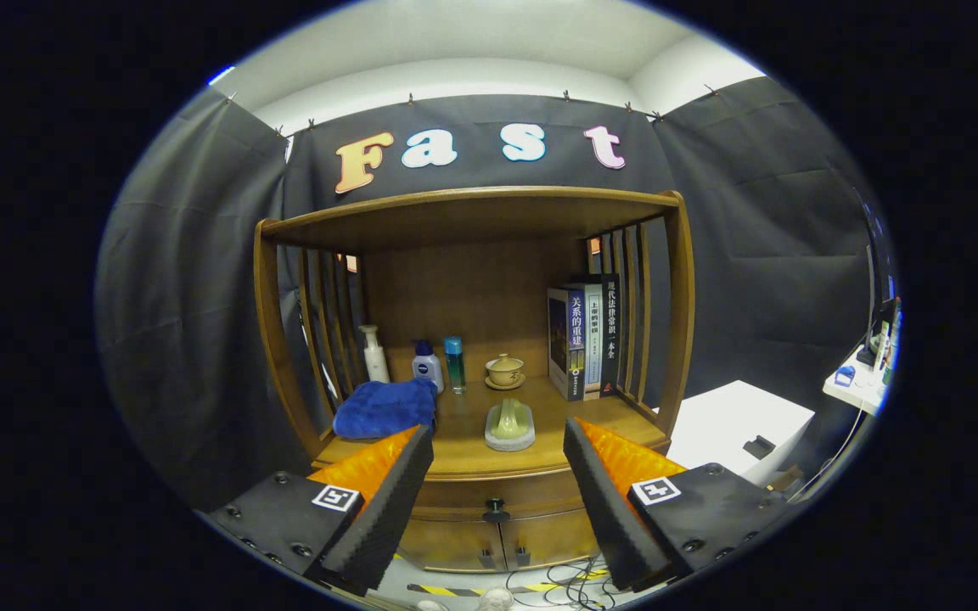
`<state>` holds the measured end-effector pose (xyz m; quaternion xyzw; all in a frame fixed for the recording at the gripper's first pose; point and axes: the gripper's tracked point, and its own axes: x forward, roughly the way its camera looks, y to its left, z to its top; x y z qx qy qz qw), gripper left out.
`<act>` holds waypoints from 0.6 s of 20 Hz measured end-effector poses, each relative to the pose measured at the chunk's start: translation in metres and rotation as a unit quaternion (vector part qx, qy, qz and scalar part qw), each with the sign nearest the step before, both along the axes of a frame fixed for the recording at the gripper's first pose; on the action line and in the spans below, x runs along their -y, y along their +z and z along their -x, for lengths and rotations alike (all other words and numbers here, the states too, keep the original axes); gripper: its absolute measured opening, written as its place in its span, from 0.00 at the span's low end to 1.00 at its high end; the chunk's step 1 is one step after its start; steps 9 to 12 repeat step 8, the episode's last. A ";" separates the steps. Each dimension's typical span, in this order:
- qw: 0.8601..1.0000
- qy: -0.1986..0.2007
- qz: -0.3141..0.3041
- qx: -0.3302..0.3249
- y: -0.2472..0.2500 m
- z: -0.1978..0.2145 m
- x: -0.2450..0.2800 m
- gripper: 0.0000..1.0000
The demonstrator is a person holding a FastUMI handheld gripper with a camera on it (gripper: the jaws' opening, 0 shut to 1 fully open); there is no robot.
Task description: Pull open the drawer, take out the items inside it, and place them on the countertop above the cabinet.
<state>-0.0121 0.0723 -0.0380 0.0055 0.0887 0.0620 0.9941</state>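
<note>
A wooden cabinet stands ahead with a countertop (463, 454) under a shelf roof. Its drawer (497, 492) is shut, with a dark round knob (495, 512) in the middle of the front. My gripper (497, 450) is open, fingers spread wide, held back from the cabinet; the knob shows between and a little below the fingertips. On the countertop lie a blue cloth (385, 409) by the left fingertip and a pale green item on a white dish (509, 425) in the middle.
At the back of the countertop stand a white pump bottle (374, 355), a small blue-capped bottle (427, 366), a teal bottle (454, 363), a lidded cup on a saucer (505, 371) and several books (584, 335). A white box (739, 428) sits right of the cabinet. Cables lie on the floor below two small doors.
</note>
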 end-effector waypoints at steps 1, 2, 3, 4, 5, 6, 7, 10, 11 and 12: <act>1.000 -0.001 -0.001 0.000 0.001 0.000 0.000 1.00; 1.000 -0.001 -0.002 0.000 0.001 0.000 0.000 1.00; 1.000 -0.001 -0.003 0.000 0.001 0.000 0.000 1.00; 1.000 -0.001 -0.004 -0.001 0.001 0.000 0.001 1.00; 1.000 -0.002 -0.004 -0.001 0.001 0.000 0.002 1.00; 1.000 -0.004 -0.004 -0.001 0.002 0.001 0.003 1.00; 1.000 -0.005 -0.004 0.000 0.003 0.001 0.004 1.00; 1.000 -0.006 -0.006 0.000 0.003 0.002 0.005 1.00; 1.000 -0.006 -0.006 0.000 0.003 0.002 0.005 1.00; 1.000 -0.006 -0.006 0.000 0.003 0.002 0.005 1.00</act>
